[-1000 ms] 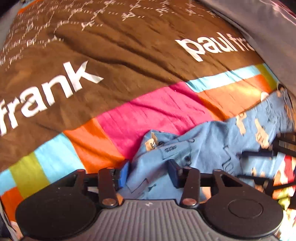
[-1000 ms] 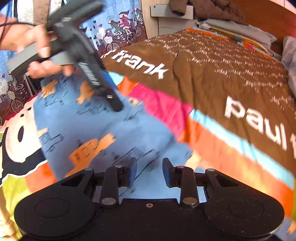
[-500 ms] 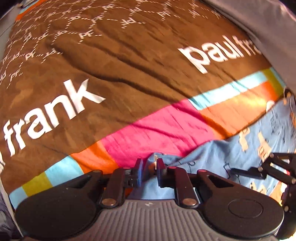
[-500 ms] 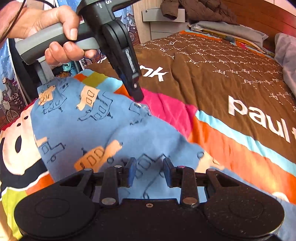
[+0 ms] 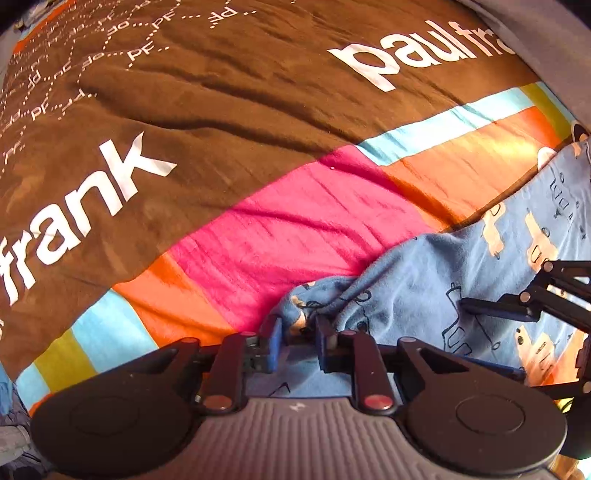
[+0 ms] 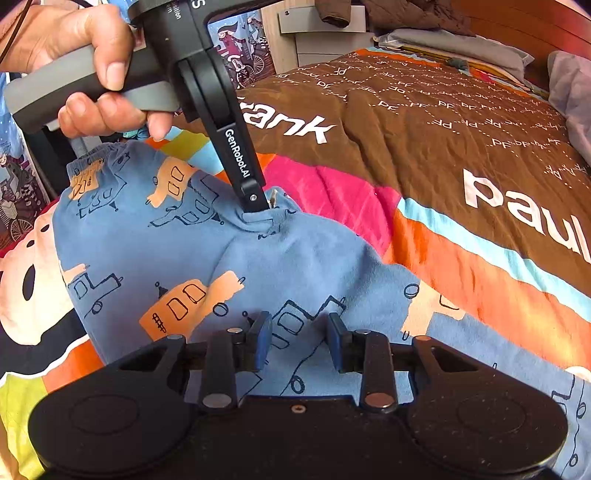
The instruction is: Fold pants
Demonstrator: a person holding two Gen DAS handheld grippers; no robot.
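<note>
My left hand-held gripper (image 6: 258, 208) has just been closing and now pinches the pants (image 6: 295, 258) at the edge; my right hand-held gripper (image 6: 299, 343) hovers spread over them. Folding on the bed (image 6: 424, 155) is barely begun.

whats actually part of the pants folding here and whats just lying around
Part of the job:
blue pants
left gripper, just closed, pinching a bunch of the fabric
right gripper, over the pants

Just lying about:
brown jacket
grey pillow
</note>
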